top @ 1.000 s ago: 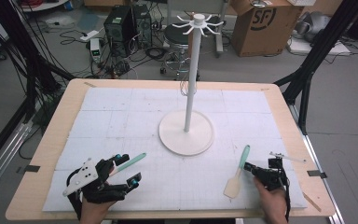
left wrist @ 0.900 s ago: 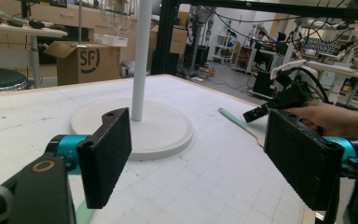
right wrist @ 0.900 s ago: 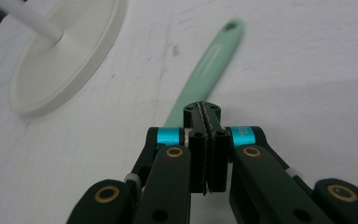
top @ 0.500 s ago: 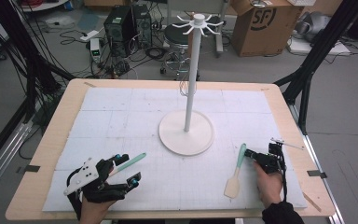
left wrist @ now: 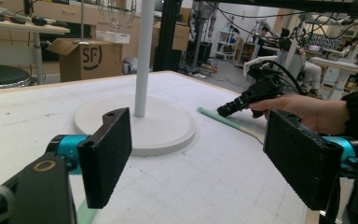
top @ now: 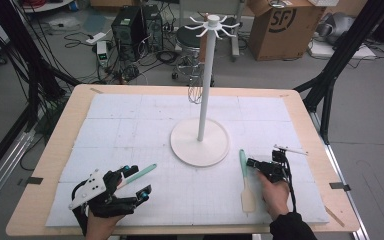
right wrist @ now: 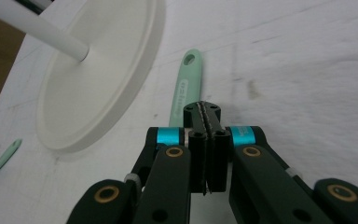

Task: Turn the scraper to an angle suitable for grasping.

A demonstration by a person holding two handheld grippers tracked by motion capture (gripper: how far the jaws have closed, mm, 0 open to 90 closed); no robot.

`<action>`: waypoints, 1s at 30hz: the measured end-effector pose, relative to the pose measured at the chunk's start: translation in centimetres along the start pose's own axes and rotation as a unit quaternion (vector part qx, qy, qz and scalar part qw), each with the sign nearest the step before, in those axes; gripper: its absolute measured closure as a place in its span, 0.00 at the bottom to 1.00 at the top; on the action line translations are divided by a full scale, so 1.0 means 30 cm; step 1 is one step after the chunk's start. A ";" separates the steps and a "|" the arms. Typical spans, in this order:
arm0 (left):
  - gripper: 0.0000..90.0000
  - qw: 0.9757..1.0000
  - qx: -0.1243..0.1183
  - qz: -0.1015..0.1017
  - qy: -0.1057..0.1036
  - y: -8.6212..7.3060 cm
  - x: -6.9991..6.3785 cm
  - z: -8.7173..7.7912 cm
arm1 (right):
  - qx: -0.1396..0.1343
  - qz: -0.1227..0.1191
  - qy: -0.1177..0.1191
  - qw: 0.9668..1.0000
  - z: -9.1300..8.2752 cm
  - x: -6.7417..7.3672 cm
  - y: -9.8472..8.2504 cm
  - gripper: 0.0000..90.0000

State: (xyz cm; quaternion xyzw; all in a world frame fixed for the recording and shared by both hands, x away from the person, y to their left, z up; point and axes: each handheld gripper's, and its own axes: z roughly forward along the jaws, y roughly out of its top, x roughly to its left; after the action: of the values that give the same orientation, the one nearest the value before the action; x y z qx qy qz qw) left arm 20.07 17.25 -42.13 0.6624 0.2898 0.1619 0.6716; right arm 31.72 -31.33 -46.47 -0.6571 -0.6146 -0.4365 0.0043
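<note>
At the table's near edge, the left gripper rests with jaws wide apart beside a mint-green utensil handle. The right gripper, jaws pressed together and empty, hovers just beside the mint-handled, cream-bladed silicone spatula lying flat near the white round-based hanging stand. Likely an approach; grasping requires opening first.

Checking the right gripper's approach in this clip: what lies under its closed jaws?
Under the right gripper, jaws shut with nothing between them, lies the mint handle of the spatula on the white mat. The handle's holed end shows beyond the jaws; the gripper covers the rest.
</note>
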 end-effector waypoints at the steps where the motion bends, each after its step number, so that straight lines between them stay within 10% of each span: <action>1: 0.27 1.000 -0.001 0.000 0.000 0.000 0.000 0.000 | 0.005 -0.005 0.005 1.000 0.009 0.011 -0.003 1.00; 30: 0.27 1.000 -0.006 0.001 -0.004 0.004 -0.007 -0.003 | 0.049 -0.077 0.007 0.996 -0.082 0.156 -0.217 1.00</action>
State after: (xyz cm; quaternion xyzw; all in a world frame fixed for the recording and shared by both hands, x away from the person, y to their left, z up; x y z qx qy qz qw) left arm 19.86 17.21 -41.97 0.6593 0.2859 0.1616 0.6764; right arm 24.41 -27.31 -45.69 -0.6037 -0.6840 -0.4094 0.0076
